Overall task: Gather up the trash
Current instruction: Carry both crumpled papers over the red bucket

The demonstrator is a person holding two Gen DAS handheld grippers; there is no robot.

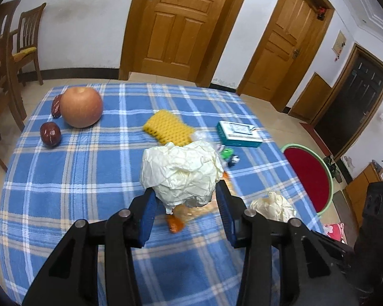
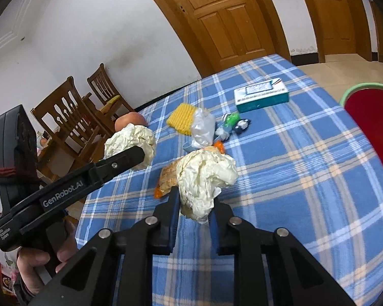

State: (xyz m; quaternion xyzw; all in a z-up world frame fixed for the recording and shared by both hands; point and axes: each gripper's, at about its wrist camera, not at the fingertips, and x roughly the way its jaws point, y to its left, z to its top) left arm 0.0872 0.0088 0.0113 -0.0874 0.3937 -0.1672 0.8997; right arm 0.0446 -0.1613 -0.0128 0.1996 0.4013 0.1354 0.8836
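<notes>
I see a table (image 1: 63, 204) under a blue plaid cloth. On it at 10 o'clock: a big apple (image 1: 81, 107) with two dark red jujubes (image 1: 50, 134) beside it. Centre: a yellow foam fruit net (image 1: 167, 130). At 2 o'clock: a teal box (image 1: 238, 134), small toy figures (image 1: 229, 156) just in front. Orange snack wrapper (image 1: 175, 223) at 6. A clear plastic bag (image 2: 203, 127) touches the net.
</notes>
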